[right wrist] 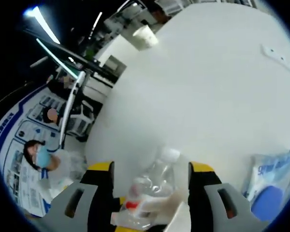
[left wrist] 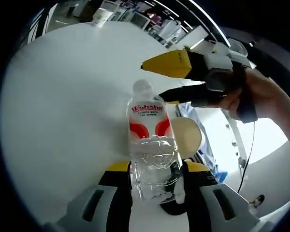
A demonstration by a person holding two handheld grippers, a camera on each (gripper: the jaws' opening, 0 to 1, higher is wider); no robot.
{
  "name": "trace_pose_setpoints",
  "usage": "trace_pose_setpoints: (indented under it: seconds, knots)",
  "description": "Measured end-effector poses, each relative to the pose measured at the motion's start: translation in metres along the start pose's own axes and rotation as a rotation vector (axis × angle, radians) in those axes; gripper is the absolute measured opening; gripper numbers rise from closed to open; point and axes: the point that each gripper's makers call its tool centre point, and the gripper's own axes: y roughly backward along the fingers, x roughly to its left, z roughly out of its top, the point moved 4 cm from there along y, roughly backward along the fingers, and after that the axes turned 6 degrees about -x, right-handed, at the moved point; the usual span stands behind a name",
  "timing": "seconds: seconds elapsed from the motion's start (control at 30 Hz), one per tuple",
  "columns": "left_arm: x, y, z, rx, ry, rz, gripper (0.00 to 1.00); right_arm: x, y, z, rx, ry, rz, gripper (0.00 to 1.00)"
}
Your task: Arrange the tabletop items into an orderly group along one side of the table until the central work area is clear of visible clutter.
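Note:
A clear water bottle (left wrist: 152, 145) with a red-and-white label and a white cap stands up between the yellow-tipped jaws of my left gripper (left wrist: 157, 169), which is shut on its lower body. My right gripper (left wrist: 152, 81), held by a hand, comes in from the right with its jaws spread just beside the cap. In the right gripper view the bottle (right wrist: 150, 186) lies between the wide-apart jaws of my right gripper (right wrist: 151, 169), cap pointing away, with clear gaps on both sides.
The white table (left wrist: 72, 96) stretches away bare. A paper cup (right wrist: 145, 36) stands at its far edge. A blue-and-white packet (right wrist: 270, 179) lies close on the right, a small white strip (right wrist: 280, 55) beyond it. A round beige stool seat (left wrist: 187, 137) sits below the table edge.

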Motion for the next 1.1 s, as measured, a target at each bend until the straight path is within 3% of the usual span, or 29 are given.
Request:
trace_pose_setpoints:
  seconds: [0.23, 0.6, 0.83, 1.03, 1.1]
  knots:
    - [0.001, 0.001, -0.001, 0.003, -0.012, 0.0, 0.37, -0.005, -0.007, 0.0, -0.001, -0.045, -0.001, 0.51]
    - [0.002, 0.002, 0.0, 0.014, -0.042, -0.003, 0.36, -0.008, -0.02, -0.003, 0.003, -0.039, -0.031, 0.47]
    - [0.001, 0.003, -0.001, 0.012, -0.045, -0.004, 0.36, -0.016, -0.023, -0.005, -0.002, -0.021, -0.07, 0.3]
    - [0.001, 0.002, -0.001, 0.017, -0.056, -0.007, 0.36, -0.019, -0.022, -0.003, -0.029, -0.081, -0.062, 0.25]
    - [0.002, 0.002, 0.0, 0.017, -0.054, -0.007, 0.36, -0.015, -0.023, 0.001, -0.07, -0.12, -0.029, 0.22]
